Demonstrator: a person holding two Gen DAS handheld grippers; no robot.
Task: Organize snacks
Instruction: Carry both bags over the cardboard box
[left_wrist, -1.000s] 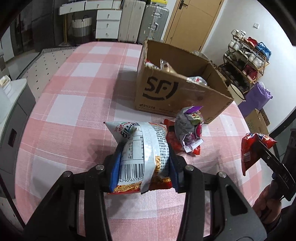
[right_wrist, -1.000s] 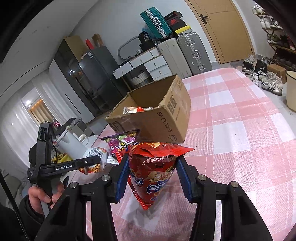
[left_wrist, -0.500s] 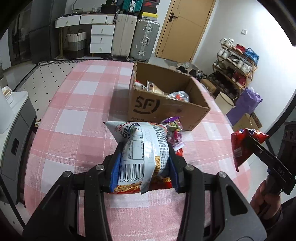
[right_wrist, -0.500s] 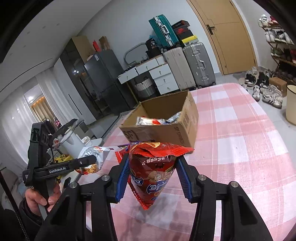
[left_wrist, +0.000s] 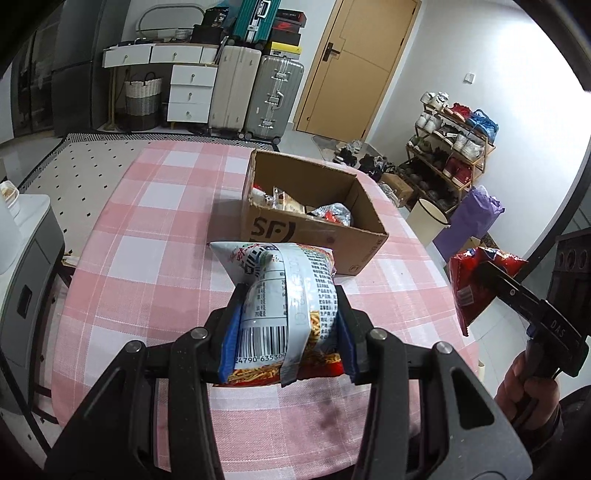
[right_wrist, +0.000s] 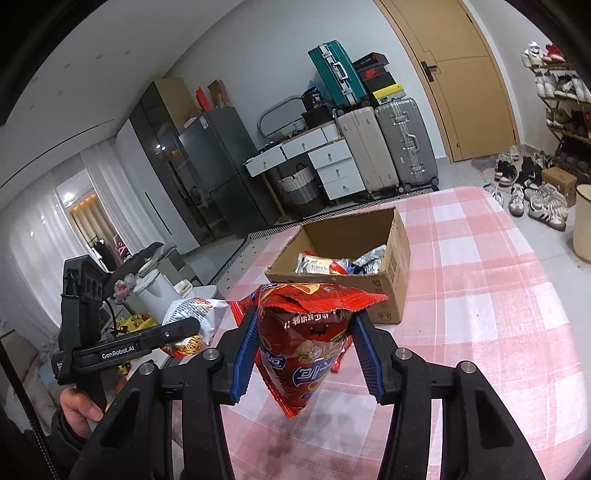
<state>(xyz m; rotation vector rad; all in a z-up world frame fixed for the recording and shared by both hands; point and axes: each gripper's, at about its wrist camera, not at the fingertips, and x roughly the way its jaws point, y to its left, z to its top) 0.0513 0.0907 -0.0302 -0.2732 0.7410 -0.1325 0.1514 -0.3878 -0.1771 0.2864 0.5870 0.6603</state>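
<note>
The table (left_wrist: 122, 254) was covered with a soft woven cloth in pink and white checks, and it filled most of both views. Behind it, at the far wall, stood hard ribbed suitcases (left_wrist: 255, 96), white drawers (left_wrist: 190, 94), a woven basket (left_wrist: 142, 98) and a plain wooden door (left_wrist: 354, 66); at the far right was a metal shoe rack (left_wrist: 450, 147). On the far half of the table sat an open cardboard box (left_wrist: 306, 232), rough brown with a printed logo, and shiny crinkled snack packets (right_wrist: 340, 260) lay inside it.

The left gripper (left_wrist: 286, 328) had its blue ribbed pads pressed tight on a white snack bag (left_wrist: 288, 295), a puffy glossy pillow shape with a barcode, held above the near part of the table. The right gripper (right_wrist: 306, 354) was closed firmly on a red snack bag (right_wrist: 308, 343), a crumpled foil pack narrowing to a point below, lifted in the air near the box
</note>
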